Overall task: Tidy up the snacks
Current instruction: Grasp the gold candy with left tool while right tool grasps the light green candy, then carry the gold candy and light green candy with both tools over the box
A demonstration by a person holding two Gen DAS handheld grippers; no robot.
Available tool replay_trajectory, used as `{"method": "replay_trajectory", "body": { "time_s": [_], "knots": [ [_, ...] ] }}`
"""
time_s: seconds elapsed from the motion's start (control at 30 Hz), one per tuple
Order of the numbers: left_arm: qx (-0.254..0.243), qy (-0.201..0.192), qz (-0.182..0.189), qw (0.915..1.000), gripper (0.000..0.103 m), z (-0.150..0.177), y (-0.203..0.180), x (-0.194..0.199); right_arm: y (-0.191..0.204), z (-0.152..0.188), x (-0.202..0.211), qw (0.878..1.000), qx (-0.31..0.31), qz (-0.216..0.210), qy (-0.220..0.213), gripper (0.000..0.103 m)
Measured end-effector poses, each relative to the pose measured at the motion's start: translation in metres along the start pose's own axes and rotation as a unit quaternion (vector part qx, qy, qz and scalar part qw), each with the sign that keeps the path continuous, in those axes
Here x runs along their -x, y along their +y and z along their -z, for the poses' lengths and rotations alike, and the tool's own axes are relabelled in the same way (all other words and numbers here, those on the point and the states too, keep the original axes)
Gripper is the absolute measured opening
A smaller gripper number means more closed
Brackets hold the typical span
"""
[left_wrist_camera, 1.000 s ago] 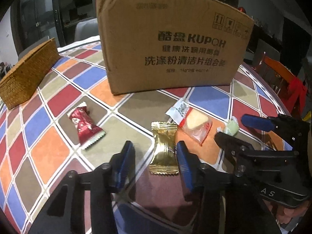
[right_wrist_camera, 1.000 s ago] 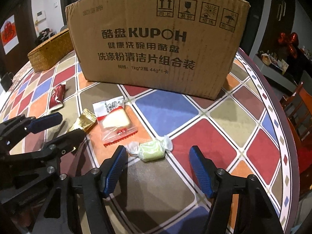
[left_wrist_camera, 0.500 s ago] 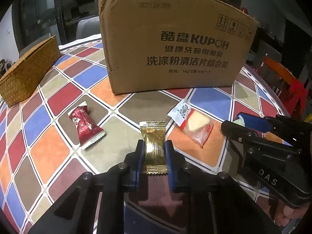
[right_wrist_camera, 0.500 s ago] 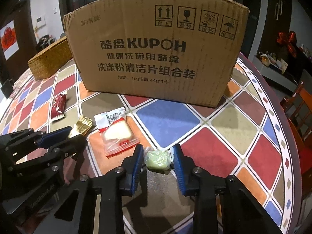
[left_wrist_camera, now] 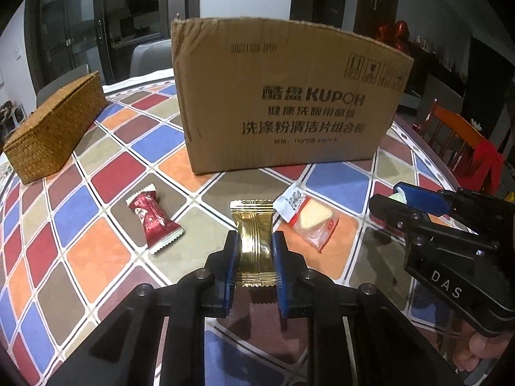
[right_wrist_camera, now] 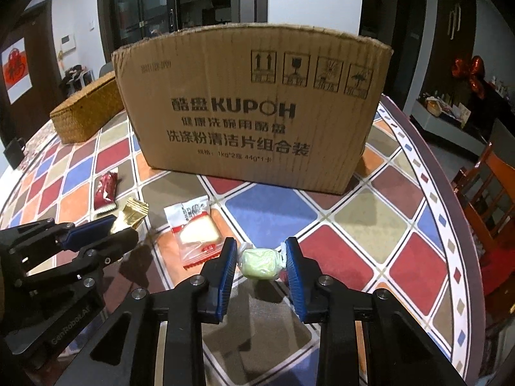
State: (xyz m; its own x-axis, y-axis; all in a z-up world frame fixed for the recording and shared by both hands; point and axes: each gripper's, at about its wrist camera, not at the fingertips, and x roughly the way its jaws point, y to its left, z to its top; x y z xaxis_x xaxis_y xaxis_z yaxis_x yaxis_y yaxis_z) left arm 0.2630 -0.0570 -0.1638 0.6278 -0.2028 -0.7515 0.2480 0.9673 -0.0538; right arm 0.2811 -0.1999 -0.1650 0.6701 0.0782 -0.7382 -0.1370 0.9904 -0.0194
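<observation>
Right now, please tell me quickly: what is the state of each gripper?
Left gripper: shut on the gold snack packet.
Right gripper: shut on the green wrapped candy.

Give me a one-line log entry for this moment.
left gripper: shut on gold snack | right gripper: shut on green candy | on table: red snack, clear packet

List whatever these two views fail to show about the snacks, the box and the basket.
- Cardboard box interior: both views face its front wall, so its contents are hidden.
- Woven basket interior: seen side-on in both views.
- Green candy in the left wrist view: mostly hidden behind the right tool.
- Red snack label print: too small to read.
</observation>
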Motion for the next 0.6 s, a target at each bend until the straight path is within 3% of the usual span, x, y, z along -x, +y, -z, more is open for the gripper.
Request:
{"method": "replay_trajectory", "body": {
  "time_s": [0.6],
  "knots": [
    [-0.005,-0.04,-0.001,0.9992,0.021,-0.021,-0.006,0.041,-0.006,-0.018,0.043,0.999,-0.003,0.009,-0.042,0.032]
  ]
}}
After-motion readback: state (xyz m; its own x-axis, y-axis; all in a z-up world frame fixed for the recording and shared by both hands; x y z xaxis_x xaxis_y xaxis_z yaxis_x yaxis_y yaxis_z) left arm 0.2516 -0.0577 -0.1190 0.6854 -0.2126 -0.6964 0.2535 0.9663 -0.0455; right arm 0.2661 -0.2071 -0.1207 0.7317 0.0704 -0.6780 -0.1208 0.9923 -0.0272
